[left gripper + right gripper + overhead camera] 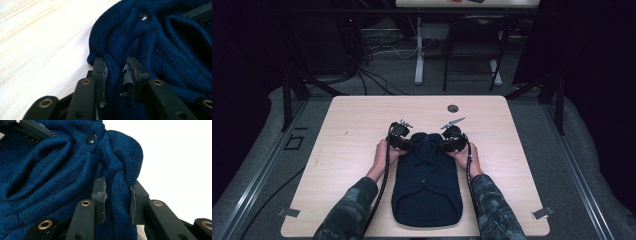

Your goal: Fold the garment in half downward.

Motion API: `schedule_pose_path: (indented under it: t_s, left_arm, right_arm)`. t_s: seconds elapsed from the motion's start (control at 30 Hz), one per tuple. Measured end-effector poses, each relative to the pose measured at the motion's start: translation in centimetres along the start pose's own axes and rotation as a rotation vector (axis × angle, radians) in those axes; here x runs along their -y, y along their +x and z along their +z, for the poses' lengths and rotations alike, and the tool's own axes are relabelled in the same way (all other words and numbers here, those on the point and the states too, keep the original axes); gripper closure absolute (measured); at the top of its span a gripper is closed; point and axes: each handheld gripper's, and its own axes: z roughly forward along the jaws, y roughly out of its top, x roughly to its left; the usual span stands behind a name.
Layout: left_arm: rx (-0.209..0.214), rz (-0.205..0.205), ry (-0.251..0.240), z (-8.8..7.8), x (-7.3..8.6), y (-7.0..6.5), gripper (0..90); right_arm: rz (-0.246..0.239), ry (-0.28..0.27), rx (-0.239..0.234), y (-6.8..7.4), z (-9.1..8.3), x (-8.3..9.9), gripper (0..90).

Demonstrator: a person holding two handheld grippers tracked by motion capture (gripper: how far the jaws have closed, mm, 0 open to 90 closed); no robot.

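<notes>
A dark blue knit sweater (pixel 427 185) lies flat on the wooden table (pixel 352 125), its collar end pointing away from the person. My left gripper (pixel 410 145) is at the collar's left side and my right gripper (pixel 443 145) at its right side. In the left gripper view a bunched fold of the sweater (pixel 175 50) sits pinched between the pads of the left gripper (pixel 116 75), near a black button (pixel 145 16). In the right gripper view the right gripper (pixel 118 195) likewise squeezes a fold of the sweater (pixel 50 175), below a button (pixel 91 138).
A round cable hole (pixel 453 108) sits in the table behind the grippers. Metal brackets (pixel 288 212) (pixel 543 212) mark the front corners. Bare wood lies left and right of the sweater. Beyond the far edge are a white table leg (pixel 419 55) and cables on the floor.
</notes>
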Motion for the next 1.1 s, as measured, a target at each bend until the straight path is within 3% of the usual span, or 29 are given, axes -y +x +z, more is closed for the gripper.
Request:
schedule_pose_path:
  t_s: [0.33, 0.8, 1.03, 1.1]
  left_arm:
    - [-0.018, 0.049, -0.017, -0.4, 0.1, -0.5, 75.7]
    - [-0.085, 0.163, -0.132, -3.5, -0.6, -1.9, 76.4]
    - [-0.101, 0.196, -0.166, -4.4, -0.9, -2.1, 76.7]
    - [-0.124, 0.225, -0.177, -4.8, -1.0, -2.5, 76.8]
  right_arm:
    - [-0.072, -0.018, 0.051, 0.8, -0.4, 0.1, 72.3]
    - [-0.196, -0.119, 0.159, 2.6, -3.2, -0.5, 73.1]
    - [-0.243, -0.159, 0.201, 3.2, -3.9, -0.9, 73.4]
    - [-0.267, -0.178, 0.229, 3.6, -4.1, -1.0, 73.6]
